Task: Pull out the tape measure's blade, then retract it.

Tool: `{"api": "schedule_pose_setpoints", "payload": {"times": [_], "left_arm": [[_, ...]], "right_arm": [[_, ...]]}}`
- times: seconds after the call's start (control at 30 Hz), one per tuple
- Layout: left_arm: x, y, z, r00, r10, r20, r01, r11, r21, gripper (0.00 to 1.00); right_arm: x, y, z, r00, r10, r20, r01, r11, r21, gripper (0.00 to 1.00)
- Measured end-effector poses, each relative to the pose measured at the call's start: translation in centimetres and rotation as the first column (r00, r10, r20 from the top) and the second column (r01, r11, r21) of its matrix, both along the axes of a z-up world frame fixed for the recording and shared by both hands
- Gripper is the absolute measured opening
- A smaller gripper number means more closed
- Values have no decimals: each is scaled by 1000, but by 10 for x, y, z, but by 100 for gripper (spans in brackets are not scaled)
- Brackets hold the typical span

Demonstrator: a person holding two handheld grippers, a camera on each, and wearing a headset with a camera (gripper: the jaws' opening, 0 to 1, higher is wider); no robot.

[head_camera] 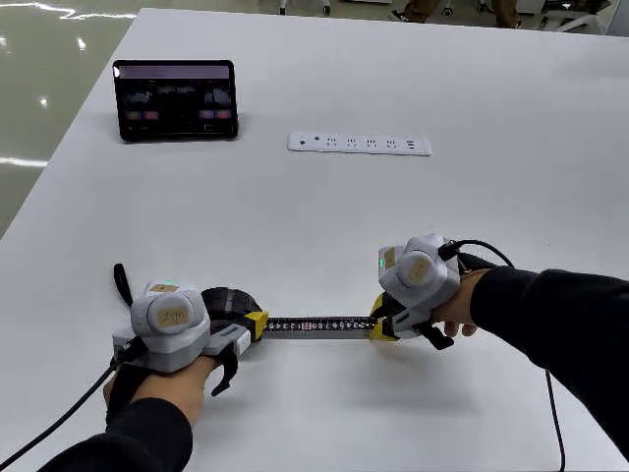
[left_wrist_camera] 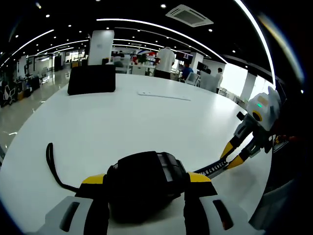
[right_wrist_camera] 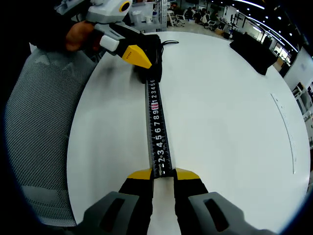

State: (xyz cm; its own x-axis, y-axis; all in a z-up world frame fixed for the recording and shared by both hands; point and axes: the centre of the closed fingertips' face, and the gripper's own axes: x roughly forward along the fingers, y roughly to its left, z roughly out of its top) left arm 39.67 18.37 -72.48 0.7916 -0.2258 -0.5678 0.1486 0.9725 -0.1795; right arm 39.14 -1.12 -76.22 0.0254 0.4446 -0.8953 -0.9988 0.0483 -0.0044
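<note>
A black tape measure case (head_camera: 228,302) lies on the white table, and my left gripper (head_camera: 254,324) is shut on it; its yellow-tipped jaws clasp the case (left_wrist_camera: 145,181) from both sides. The blade (head_camera: 316,324) runs out flat to the right, numbers up. My right gripper (head_camera: 378,327) is shut on the blade's end, pinching the tip (right_wrist_camera: 161,172) between its yellow fingertips. From there the blade (right_wrist_camera: 156,122) stretches back to the case (right_wrist_camera: 149,55). A black wrist strap (left_wrist_camera: 53,166) trails off the case to the left.
A dark tablet (head_camera: 175,99) stands at the back left of the table (head_camera: 314,197). A white power strip (head_camera: 359,144) lies beyond the grippers near the middle. A cable (head_camera: 59,418) runs off the left gripper. People and office furniture show far behind.
</note>
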Motion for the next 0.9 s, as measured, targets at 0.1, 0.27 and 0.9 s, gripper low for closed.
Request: {"api": "schedule_pose_setpoints", "payload": {"times": [0.1, 0.27, 0.9], "left_arm": [[0, 0, 0, 1000, 0, 0, 0, 1000, -1, 58], [0, 0, 0, 1000, 0, 0, 0, 1000, -1, 58], [0, 0, 0, 1000, 1, 0, -1, 1000, -4, 58]], "right_arm": [[0, 1, 0, 1000, -2, -1, 2, 1000, 2, 11], [0, 4, 0, 1000, -1, 1, 1, 1000, 6, 11], [-2, 20, 0, 1000, 0, 0, 0, 1000, 27, 11]]}}
